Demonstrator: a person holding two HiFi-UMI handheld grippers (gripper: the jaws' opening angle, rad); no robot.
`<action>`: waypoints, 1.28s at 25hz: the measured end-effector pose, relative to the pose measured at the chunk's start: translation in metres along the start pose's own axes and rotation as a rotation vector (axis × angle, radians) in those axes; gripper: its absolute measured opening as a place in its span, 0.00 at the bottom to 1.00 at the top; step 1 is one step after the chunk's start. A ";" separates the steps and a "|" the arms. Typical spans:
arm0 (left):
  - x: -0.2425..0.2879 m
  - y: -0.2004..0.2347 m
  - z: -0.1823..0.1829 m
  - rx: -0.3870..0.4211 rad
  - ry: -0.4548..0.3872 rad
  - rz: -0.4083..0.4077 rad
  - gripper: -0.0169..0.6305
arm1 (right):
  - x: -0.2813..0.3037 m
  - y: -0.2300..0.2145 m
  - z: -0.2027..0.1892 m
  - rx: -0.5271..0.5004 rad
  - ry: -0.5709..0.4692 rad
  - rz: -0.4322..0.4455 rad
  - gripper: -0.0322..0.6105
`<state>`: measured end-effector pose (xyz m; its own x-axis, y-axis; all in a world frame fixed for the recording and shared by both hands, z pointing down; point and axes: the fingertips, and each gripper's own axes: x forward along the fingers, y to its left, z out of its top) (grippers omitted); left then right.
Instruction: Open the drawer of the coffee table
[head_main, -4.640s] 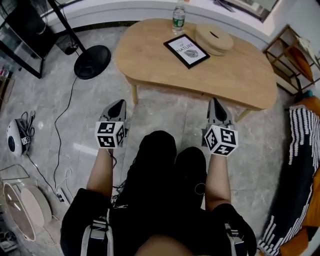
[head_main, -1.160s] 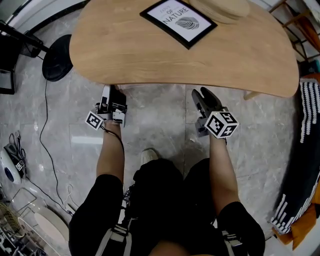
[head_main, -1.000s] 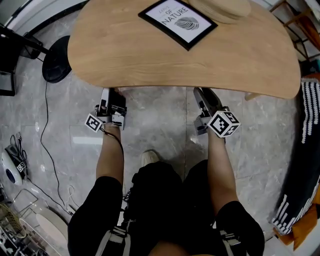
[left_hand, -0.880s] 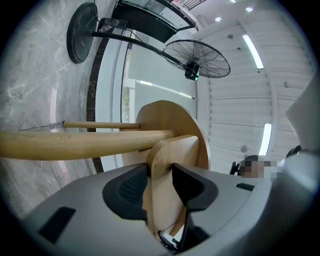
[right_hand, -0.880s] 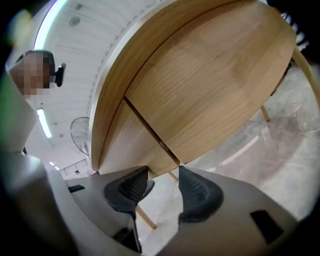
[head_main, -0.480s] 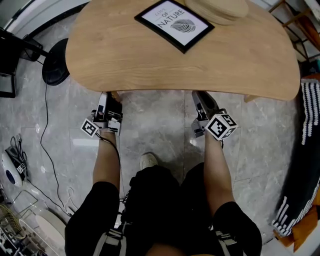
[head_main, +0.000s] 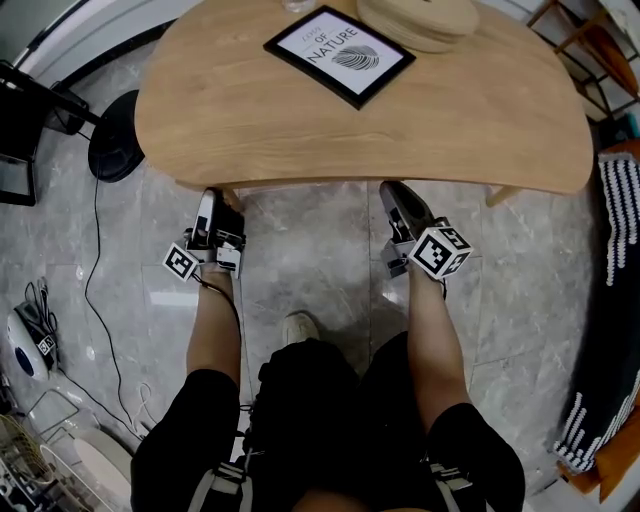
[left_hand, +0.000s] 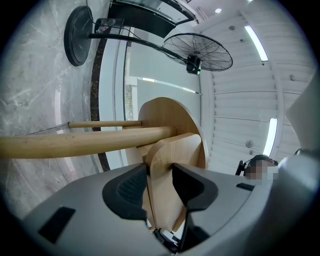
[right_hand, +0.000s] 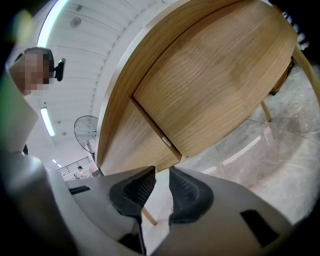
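Observation:
The oval wooden coffee table (head_main: 300, 130) fills the top of the head view. Both grippers reach under its near edge. My left gripper (head_main: 212, 197) (left_hand: 160, 182) is shut on a thin wooden board (left_hand: 172, 160) beside a round leg (left_hand: 85, 141); whether that board belongs to the drawer I cannot tell. My right gripper (head_main: 392, 190) (right_hand: 161, 190) points at the corner of the drawer box (right_hand: 215, 85) under the tabletop. Its jaws have just been closing and stand narrow, with only floor showing in the gap between them.
A framed print (head_main: 338, 55) and a stack of round wooden discs (head_main: 418, 18) lie on the table. A black fan base (head_main: 112, 148) and a cable (head_main: 95, 260) are on the marble floor at the left. A striped cloth (head_main: 620, 300) hangs at the right.
Since the earliest frame both grippers have come forward from above the knees to the table's near edge. Over the last second they have hardly moved.

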<state>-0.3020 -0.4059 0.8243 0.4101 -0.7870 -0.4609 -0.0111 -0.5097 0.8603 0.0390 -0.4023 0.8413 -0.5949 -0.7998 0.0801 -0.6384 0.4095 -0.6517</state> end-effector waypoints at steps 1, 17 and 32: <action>-0.001 0.000 0.000 -0.002 -0.004 -0.001 0.30 | 0.000 0.000 0.000 0.002 0.002 0.002 0.21; -0.023 -0.010 -0.009 0.003 0.009 -0.008 0.29 | -0.020 0.008 -0.012 0.012 0.000 -0.001 0.18; -0.061 -0.034 -0.027 -0.013 0.032 0.016 0.28 | -0.059 0.025 -0.033 -0.007 0.060 -0.055 0.17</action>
<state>-0.3020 -0.3315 0.8287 0.4385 -0.7834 -0.4405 -0.0058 -0.4926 0.8703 0.0417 -0.3300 0.8451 -0.5869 -0.7935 0.1606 -0.6741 0.3691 -0.6398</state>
